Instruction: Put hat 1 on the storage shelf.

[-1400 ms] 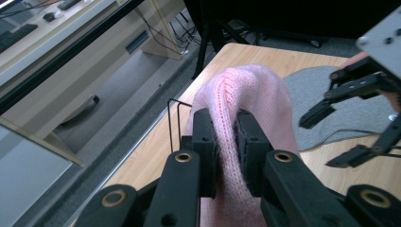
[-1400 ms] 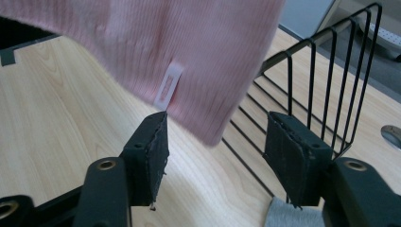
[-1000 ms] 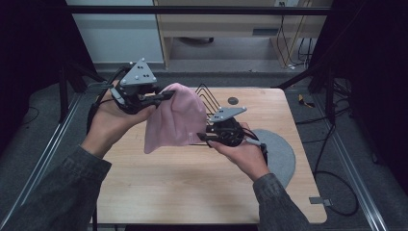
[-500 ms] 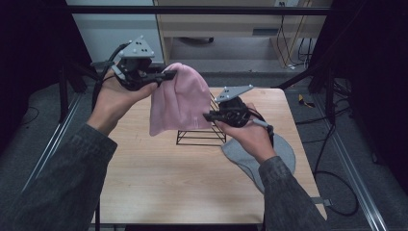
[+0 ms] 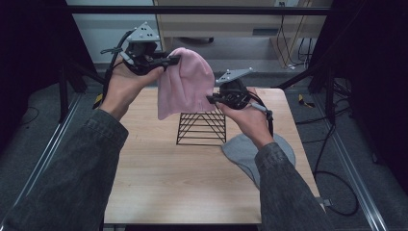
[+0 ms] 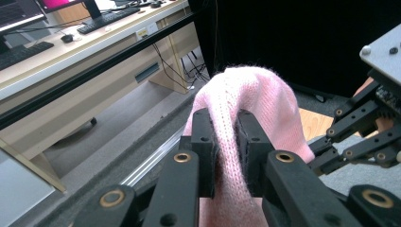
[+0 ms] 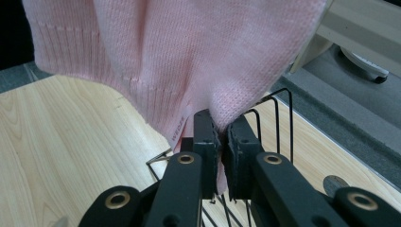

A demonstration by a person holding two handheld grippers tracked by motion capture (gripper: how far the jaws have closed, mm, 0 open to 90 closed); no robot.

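While both grippers, left (image 5: 174, 59) & right (image 5: 210, 98), clamp the pink beanie (image 5: 185, 82) above the wire rack (image 5: 202, 127), thin pinches may slip; hem could snag on wires.

Both forearms wear dark grey denim-like sleeves that end at the wrists, the cloth creased along each arm. The left gripper (image 5: 172, 59) is black, built of jointed linkage bars, with a grey three-cornered plate on top dotted with small screws, and a black cable looping from its back. The right gripper (image 5: 210, 98) is the same make: black links, a grey three-cornered plate, a cable trailing past the wrist. Seen from the gripper views, the jaws are flat black blocks on thick black arms, each arm pinned with brass-coloured ringed rivets.
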